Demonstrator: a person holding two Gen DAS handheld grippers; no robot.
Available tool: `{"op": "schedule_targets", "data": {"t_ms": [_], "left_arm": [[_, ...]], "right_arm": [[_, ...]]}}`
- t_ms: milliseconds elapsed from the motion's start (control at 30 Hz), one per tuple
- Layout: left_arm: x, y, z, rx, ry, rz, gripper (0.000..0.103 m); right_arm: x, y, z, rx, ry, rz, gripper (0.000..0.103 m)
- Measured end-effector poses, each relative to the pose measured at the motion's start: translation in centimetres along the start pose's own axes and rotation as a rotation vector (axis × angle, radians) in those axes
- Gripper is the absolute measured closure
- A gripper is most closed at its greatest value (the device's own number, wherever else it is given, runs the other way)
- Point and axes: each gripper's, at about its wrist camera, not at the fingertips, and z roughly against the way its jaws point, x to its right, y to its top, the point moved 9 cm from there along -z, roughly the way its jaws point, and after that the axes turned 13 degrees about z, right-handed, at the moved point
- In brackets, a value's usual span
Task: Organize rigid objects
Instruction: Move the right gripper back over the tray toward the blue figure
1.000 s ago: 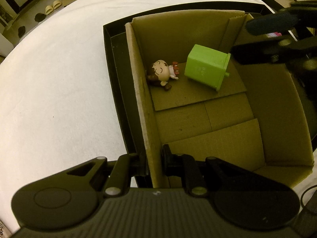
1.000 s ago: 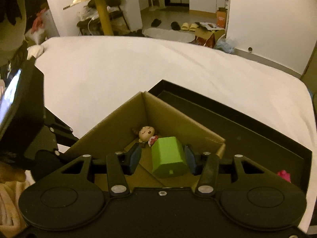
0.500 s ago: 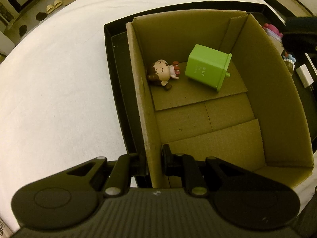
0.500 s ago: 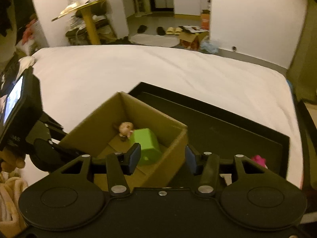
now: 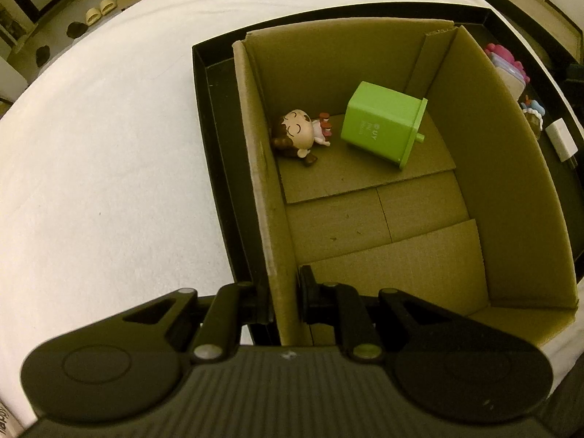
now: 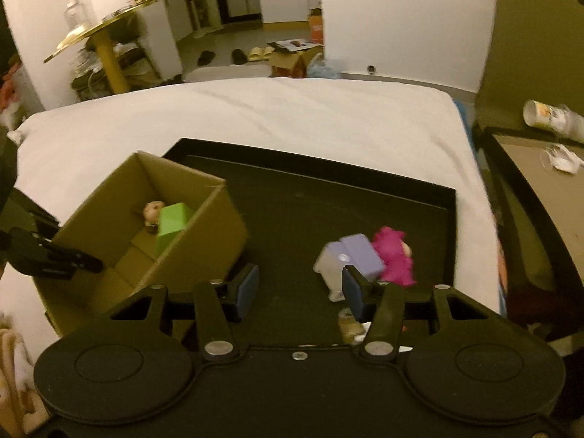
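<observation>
A cardboard box point(image 5: 511, 189) stands in a black tray point(image 5: 215, 138) on a white bed. Inside lie a green block point(image 5: 383, 127) and a small doll figurine point(image 5: 297, 135). My left gripper point(image 5: 284, 299) is shut on the box's near left wall. In the right wrist view the box point(image 6: 204, 241) is at the left with the green block point(image 6: 171, 224) inside. My right gripper point(image 6: 299, 288) is open and empty above the tray point(image 6: 299, 211). A purple-lidded white container point(image 6: 350, 259) and a pink toy point(image 6: 394, 255) lie just beyond its right finger.
More small toys point(image 5: 507, 62) and a white block point(image 5: 562, 138) lie in the tray right of the box. A side table point(image 6: 547, 189) with a cup stands right of the bed. The white bedding point(image 6: 255, 116) surrounds the tray.
My right gripper has pulled up out of the box, leaving the green block inside, and swung right over the tray toward the purple container. My left gripper has kept its hold on the wall.
</observation>
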Motion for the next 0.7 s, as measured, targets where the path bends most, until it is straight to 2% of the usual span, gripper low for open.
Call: {"op": "schedule_targets", "data": {"t_ms": [133, 233, 500, 567, 700], "left_arm": [[0.1, -0.1, 0.0, -0.001, 0.0, -0.001, 0.09], [0.2, -0.2, 0.0, 0.0, -0.002, -0.001, 0.09], [0.0, 0.1, 0.0, -0.006, -0.005, 0.004, 0.09], [0.1, 0.1, 0.0, -0.005, -0.003, -0.001, 0.09], [0.2, 0.0, 0.1, -0.006, -0.004, -0.002, 0.09]], "right_arm": [[1.1, -1.1, -0.3, -0.011, -0.007, -0.014, 0.052], [1.5, -1.8, -0.7, -0.023, -0.001, 0.001, 0.046], [2.5, -3.9, -2.2, -0.052, 0.013, -0.001, 0.046], [2.7, -4.2, -2.8, -0.066, 0.01, 0.007, 0.039], [3.2, -4.5, -4.1, -0.088, 0.011, 0.021, 0.036]]}}
